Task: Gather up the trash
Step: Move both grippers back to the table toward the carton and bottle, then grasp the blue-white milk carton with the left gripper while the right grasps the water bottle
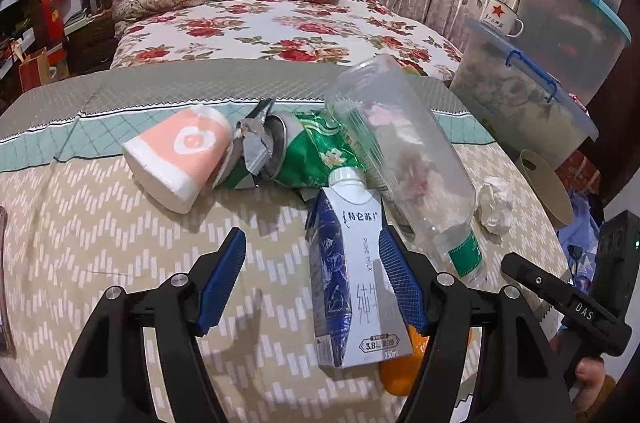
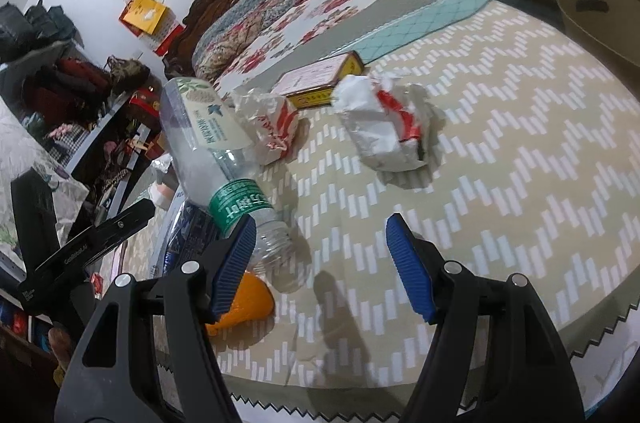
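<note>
Trash lies on a patterned tablecloth [image 1: 100, 207]. In the left wrist view my left gripper [image 1: 312, 263] is open, its right finger beside a blue-and-white milk carton [image 1: 356, 283]. Behind lie a pink paper cup [image 1: 180, 155], a crushed green can [image 1: 304, 151], a clear plastic bottle [image 1: 400, 151], a crumpled tissue [image 1: 496, 203] and an orange peel [image 1: 400, 371]. In the right wrist view my right gripper [image 2: 320, 263] is open and empty, its left finger next to the bottle's neck [image 2: 236, 199]. Two crumpled red-and-white wrappers [image 2: 384, 131] [image 2: 272, 123] and a yellow box [image 2: 320, 79] lie beyond.
A beige bin [image 1: 544, 187] stands off the table's right edge, also in the right wrist view [image 2: 596, 19]. Plastic storage boxes [image 1: 520, 95] with a mug [image 1: 502, 17] on top stand behind it. A bed with a floral cover [image 1: 272, 31] is behind the table. Cluttered shelves [image 2: 80, 103] are at the left.
</note>
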`<state>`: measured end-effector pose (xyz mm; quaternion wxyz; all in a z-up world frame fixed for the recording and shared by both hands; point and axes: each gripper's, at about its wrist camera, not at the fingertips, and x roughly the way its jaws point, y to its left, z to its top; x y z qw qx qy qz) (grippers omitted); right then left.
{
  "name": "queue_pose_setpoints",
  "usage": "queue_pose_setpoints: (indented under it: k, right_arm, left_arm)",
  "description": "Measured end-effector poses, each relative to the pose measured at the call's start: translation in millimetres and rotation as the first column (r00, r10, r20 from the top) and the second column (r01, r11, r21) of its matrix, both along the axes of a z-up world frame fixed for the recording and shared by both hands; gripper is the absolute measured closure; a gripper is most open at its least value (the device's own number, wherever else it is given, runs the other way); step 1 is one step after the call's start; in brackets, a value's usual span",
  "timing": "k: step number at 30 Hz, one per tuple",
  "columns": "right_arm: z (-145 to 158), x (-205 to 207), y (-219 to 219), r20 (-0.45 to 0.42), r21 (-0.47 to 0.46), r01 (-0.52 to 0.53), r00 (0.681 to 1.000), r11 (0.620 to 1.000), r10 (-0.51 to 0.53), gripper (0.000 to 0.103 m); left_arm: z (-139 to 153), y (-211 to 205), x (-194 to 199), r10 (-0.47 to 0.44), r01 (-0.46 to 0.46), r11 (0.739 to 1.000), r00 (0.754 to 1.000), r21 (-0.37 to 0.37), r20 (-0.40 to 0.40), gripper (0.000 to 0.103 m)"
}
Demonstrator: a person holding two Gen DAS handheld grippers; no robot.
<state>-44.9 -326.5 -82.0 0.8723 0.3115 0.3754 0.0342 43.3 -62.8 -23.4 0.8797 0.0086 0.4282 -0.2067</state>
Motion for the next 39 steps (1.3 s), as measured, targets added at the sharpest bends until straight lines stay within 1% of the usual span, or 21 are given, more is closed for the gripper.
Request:
queue_pose_setpoints:
  k: [4, 6, 8, 10, 14, 17, 18, 20, 21, 22, 24, 25, 27, 30, 36, 39]
  right_arm:
    - [10, 13, 11, 0.023, -0.05, -0.046, 0.999, 0.998, 0.047, 0.033]
    - [18, 24, 22, 0.039, -0.1, -0.09, 0.995, 0.991, 0.094, 0.026]
    - [21, 35, 32, 0.038, -0.149, -0.133, 0.989, 0.98, 0.14, 0.024]
    - [22, 48, 42, 0.024, -0.176, -0.182, 0.982, 0.967, 0.189, 0.024]
    - [16, 67, 47, 0.0, -0.163, -0.232, 0.972, 0.959, 0.236, 0.023]
    - [10, 74, 52, -0.029, -0.163, -0.264, 0.965, 0.951, 0.262, 0.023]
    - [8, 75, 53, -0.036, -0.163, -0.274, 0.962, 0.948, 0.271, 0.023]
    - [2, 79, 55, -0.046, -0.135, -0.286, 0.958, 0.949, 0.282, 0.023]
    - [-1, 80, 55, -0.053, -0.123, -0.287, 0.958, 0.95, 0.283, 0.027]
    - [-1, 80, 55, -0.045, -0.135, -0.285, 0.959, 0.949, 0.281, 0.032]
    - [-1, 82, 62, -0.061, -0.176, -0.316, 0.949, 0.932, 0.31, 0.052]
    - [-1, 82, 65, -0.064, -0.181, -0.333, 0.943, 0.925, 0.327, 0.053]
    - [-1, 80, 68, -0.054, -0.167, -0.343, 0.939, 0.924, 0.339, 0.056]
    - [3, 75, 73, -0.03, -0.193, -0.339, 0.94, 0.921, 0.34, 0.058]
    - [20, 60, 64, 0.05, -0.154, -0.301, 0.949, 0.941, 0.311, 0.06]
    - [30, 52, 58, 0.087, -0.131, -0.276, 0.954, 0.952, 0.288, 0.06]
  left_arm:
    - [-6, -9, -2, -0.033, 0.033, 0.999, 0.999, 0.004, -0.025, 0.03]
    - [-11, -15, -3, -0.048, 0.049, 0.999, 0.998, 0.011, -0.039, 0.03]
    - [-16, -21, -4, -0.059, 0.06, 0.998, 0.997, 0.017, -0.053, 0.03]
    - [-22, -25, -4, -0.066, 0.068, 0.997, 0.996, 0.027, -0.067, 0.03]
    - [-34, -30, -1, -0.061, 0.067, 0.996, 0.994, 0.055, -0.092, 0.03]
    - [-40, -27, 0, -0.063, 0.068, 0.997, 0.993, 0.041, -0.104, 0.03]
    - [-41, -26, 0, -0.066, 0.069, 0.997, 0.992, 0.03, -0.106, 0.031]
    - [-43, -25, -1, -0.088, 0.09, 0.996, 0.991, 0.012, -0.103, 0.039]
    - [-42, -26, -2, -0.104, 0.105, 0.995, 0.989, 0.0, -0.102, 0.047]
    - [-42, -27, -3, -0.111, 0.111, 0.994, 0.989, -0.003, -0.097, 0.047]
    - [-42, -28, -6, -0.115, 0.116, 0.993, 0.99, 0.01, -0.08, 0.048]
    - [-42, -28, -7, -0.117, 0.118, 0.993, 0.99, 0.006, -0.079, 0.048]
    - [-41, -25, -8, -0.113, 0.113, 0.994, 0.99, -0.007, -0.08, 0.048]
    - [-36, -17, -12, -0.104, 0.103, 0.994, 0.993, -0.028, -0.056, 0.049]
    - [-13, -9, -23, -0.12, 0.121, 0.99, 0.993, -0.077, 0.013, 0.049]
    - [-3, -6, -26, -0.129, 0.131, 0.983, 0.991, -0.127, 0.029, 0.049]
